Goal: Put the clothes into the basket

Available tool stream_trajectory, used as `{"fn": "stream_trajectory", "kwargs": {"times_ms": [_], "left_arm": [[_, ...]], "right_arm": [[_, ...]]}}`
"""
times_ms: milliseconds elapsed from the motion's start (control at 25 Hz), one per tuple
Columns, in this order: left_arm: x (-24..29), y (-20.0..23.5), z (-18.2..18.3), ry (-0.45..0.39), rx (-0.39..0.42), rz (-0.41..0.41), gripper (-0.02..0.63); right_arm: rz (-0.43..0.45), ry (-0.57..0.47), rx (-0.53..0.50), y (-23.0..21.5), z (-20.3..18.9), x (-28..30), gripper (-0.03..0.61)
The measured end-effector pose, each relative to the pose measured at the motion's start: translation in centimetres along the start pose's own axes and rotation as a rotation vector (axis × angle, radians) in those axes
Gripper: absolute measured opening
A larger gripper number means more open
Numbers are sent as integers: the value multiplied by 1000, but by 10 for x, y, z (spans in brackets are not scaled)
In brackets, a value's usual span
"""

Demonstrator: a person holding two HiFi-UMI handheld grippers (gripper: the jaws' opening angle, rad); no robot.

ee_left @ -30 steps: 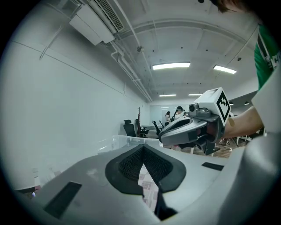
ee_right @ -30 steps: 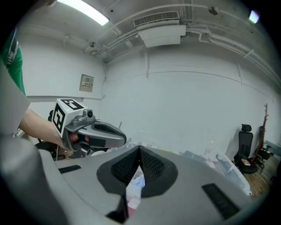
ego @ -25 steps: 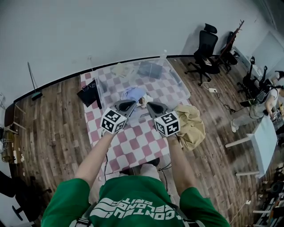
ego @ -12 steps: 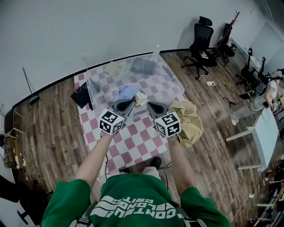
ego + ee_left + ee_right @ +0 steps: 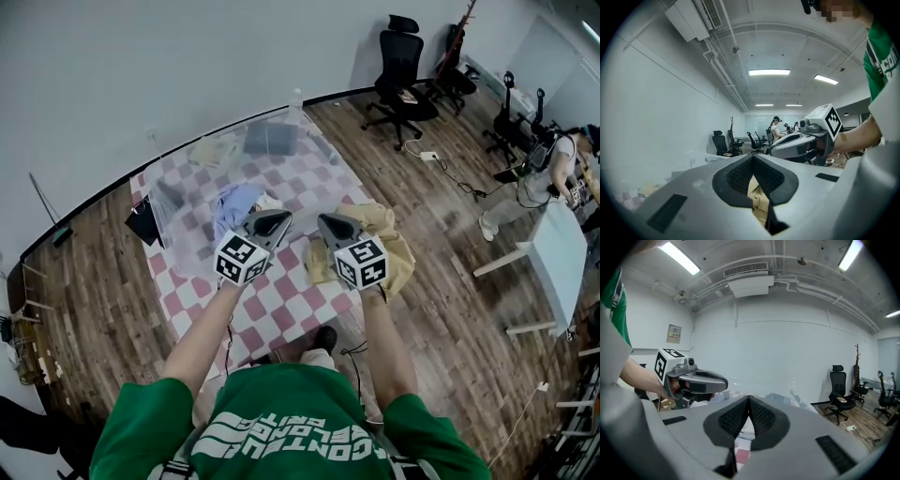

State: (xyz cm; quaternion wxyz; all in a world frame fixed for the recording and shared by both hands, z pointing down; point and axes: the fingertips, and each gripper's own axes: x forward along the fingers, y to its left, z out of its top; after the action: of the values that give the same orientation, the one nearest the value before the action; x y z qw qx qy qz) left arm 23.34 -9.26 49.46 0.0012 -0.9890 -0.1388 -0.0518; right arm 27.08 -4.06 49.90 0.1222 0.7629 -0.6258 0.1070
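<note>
Closest to me, both tools are closed and hold nothing. The left gripper (image 5: 274, 221) has its two pads pressed together, and only some tan fabric shows far behind them, not between them. The right gripper (image 5: 330, 225) is also closed tight, with nothing between its pads. The two hover side by side above the table (image 5: 281, 309), a little apart from each other.

Just under the right gripper lies the tan garment (image 5: 394, 251), bunched at the table's right edge and partly hanging over it. It is outside the basket, so I judge it is the main work that is left.

A bit farther, beyond the left gripper, there is a blue cloth (image 5: 232, 202) with a small cream bit beside it. It lies at the near end of the clear basket (image 5: 319, 148), but I cannot tell if it is inside the wall or only against it.

Farther again, inside the basket, I see a grey piece (image 5: 268, 139) and a pale piece (image 5: 208, 152). So, in my judgement, the task is partly done: some clothes are in, the tan garment is not yet grasped, and the blue cloth perhaps also waits.
</note>
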Motion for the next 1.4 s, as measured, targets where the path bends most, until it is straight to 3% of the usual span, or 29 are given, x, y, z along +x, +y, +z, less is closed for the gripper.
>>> {"fn": "stream_trajectory", "kwargs": {"times_ms": [760, 1120, 1400], "left_arm": [[162, -114, -9, 73, 72, -308, 3], [203, -146, -30, 119, 74, -374, 3], [224, -146, -57, 167, 79, -365, 3]], "right_arm": [[-354, 21, 177, -152, -89, -156, 9], [-423, 57, 223, -177, -128, -197, 9], [-423, 107, 229, -189, -163, -201, 9]]}}
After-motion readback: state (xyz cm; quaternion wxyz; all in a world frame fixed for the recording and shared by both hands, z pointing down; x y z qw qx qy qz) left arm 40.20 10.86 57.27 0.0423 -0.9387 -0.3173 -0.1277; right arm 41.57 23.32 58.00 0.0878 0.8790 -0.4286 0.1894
